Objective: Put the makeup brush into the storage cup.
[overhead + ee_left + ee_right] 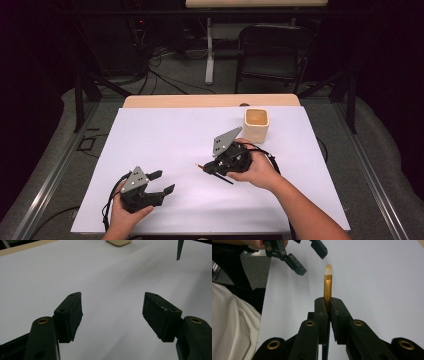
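On the white-covered tabletop (165,140), the right gripper (327,305) clamps a slim gold brush with a pale tip (328,285) between its fingers. The left gripper (161,183), fingers spread wide, grips nothing. A cream square ceramic cup (256,125) stands just beyond the right gripper; its contents cannot be made out.

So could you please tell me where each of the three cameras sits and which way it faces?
High view: above the person's side, facing forward and down on the table; both forearms, left claw, right claw.
Left gripper view: on the left claw, facing the cup; its jaws spread.
Right gripper view: on the right claw, jaws clamping a brush; a white sleeve at left.
Shared: the cup in the high and left gripper views.
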`<state>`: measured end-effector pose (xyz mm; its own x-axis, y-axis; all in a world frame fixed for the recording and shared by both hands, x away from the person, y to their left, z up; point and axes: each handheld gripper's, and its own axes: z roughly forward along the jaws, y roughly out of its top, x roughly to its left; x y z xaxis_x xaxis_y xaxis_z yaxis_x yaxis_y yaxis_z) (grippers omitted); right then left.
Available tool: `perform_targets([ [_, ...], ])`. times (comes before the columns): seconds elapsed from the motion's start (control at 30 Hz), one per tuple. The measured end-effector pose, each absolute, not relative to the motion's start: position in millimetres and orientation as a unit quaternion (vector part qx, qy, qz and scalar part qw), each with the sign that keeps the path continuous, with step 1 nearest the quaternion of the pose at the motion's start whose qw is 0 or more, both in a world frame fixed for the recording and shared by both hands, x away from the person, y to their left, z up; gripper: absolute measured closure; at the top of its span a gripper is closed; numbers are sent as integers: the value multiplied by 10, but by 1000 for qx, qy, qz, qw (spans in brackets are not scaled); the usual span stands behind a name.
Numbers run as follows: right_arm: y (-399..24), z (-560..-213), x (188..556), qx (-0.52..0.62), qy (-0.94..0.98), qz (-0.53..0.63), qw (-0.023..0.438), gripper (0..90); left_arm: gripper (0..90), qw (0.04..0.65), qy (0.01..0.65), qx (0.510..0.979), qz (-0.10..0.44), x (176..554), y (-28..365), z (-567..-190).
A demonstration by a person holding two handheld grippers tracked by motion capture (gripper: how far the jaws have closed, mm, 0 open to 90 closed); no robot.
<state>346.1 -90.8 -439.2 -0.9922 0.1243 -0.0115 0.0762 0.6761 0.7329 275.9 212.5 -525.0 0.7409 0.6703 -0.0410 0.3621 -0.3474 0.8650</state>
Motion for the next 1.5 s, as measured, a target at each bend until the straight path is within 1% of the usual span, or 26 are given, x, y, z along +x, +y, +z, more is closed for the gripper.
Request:
perform_targets([
  [0.4,-1065,-4468,3407,87,880,464,49,837,343,479,325,801,155,2753,2101,-5259],
  [0.77,-1100,-4564,3375,115,853,508,33,837,351,485,320,800,151,2756,2099,-5259],
  [1.23,-1086,-4588,3415,109,815,569,9,837,351,492,318,797,149,2752,2097,-5264],
  [1.5,-1102,-4617,3426,104,809,579,5,837,357,502,318,792,141,2753,2097,-5260],
])
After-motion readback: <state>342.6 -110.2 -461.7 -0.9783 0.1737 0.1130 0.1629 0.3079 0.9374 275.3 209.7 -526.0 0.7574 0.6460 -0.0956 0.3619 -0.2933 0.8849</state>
